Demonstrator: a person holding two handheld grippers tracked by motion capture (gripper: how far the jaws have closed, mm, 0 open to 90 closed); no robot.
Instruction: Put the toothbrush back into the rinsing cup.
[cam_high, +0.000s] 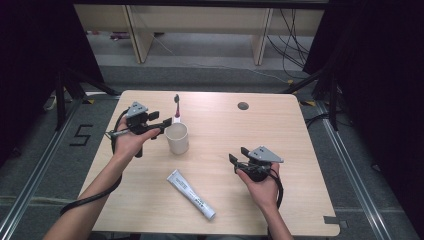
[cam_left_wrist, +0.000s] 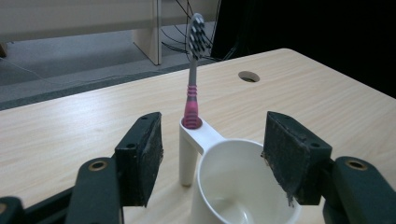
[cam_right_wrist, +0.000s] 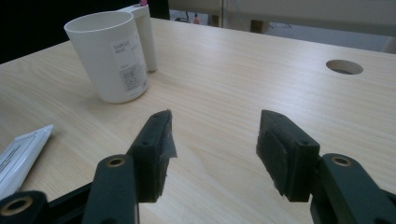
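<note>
High view, left gripper (cam_high: 161, 126): I hold it near the table's (cam_high: 300, 150) far-left area, just beside the white mug (cam_high: 177, 138); jaws wide apart, gripping nothing.
High view, toothbrush (cam_high: 176, 106): stands upright in the mug's side holder, on the mug's far side, head up.
High view, right gripper (cam_high: 238, 157): rests toward the near-right part of the table, well apart from the mug; jaws wide, empty.
High view, toothpaste tube (cam_high: 190, 194): lies flat near the near edge, between my two hands, cap end toward the near-right.

Left gripper view, jaws: both pads spread, one either side of the mug (cam_left_wrist: 238, 182); neither pad touches it or the toothbrush (cam_left_wrist: 192, 70).
Left gripper view, holder: the pink grip of the toothbrush sits in the tube socket on the mug's rim arm; handle looks near vertical.
Left gripper view, judgement: the toothbrush appears seated and released. Best practice now: back straight away along the jaw axis, keeping the pads spread, so nothing brushes the handle or tips the light mug.

Right gripper view, jaws: wide open over bare table, nothing between the pads.
Right gripper view, mug (cam_right_wrist: 109, 56): stands at the far left, label facing me; the toothpaste tube (cam_right_wrist: 18, 156) lies at the left edge.
Right gripper view, judgement: if the tube is next, I should approach low, jaws square across its width.
</note>
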